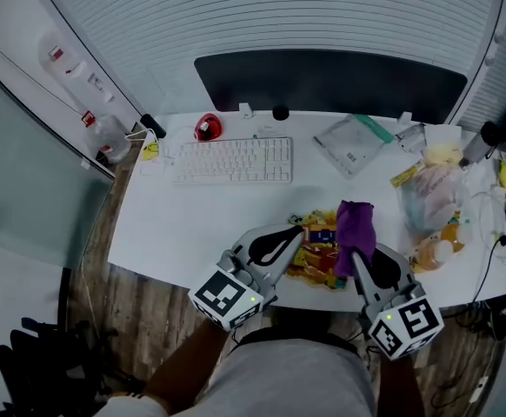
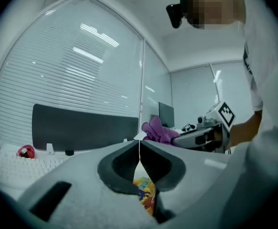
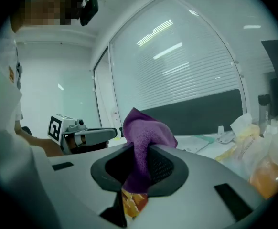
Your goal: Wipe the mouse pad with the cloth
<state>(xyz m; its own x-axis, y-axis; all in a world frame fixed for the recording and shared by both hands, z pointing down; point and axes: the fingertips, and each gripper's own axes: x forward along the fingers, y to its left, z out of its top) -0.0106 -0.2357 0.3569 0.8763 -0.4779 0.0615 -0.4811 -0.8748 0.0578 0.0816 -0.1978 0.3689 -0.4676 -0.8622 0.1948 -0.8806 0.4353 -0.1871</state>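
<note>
At the counter (image 1: 192, 224) front edge, the right gripper (image 1: 357, 252) has its fingers clamped on the purple cloth (image 1: 355, 222) above the mouse pad (image 1: 316, 254), seemingly poised for wiping. The left gripper (image 1: 298, 233) rests alongside, fingers closed and empty.

No text legible to me: print on mouse pad (image 1: 316, 254) too small, label on plastic pouch (image 1: 350, 146) blurred.
</note>
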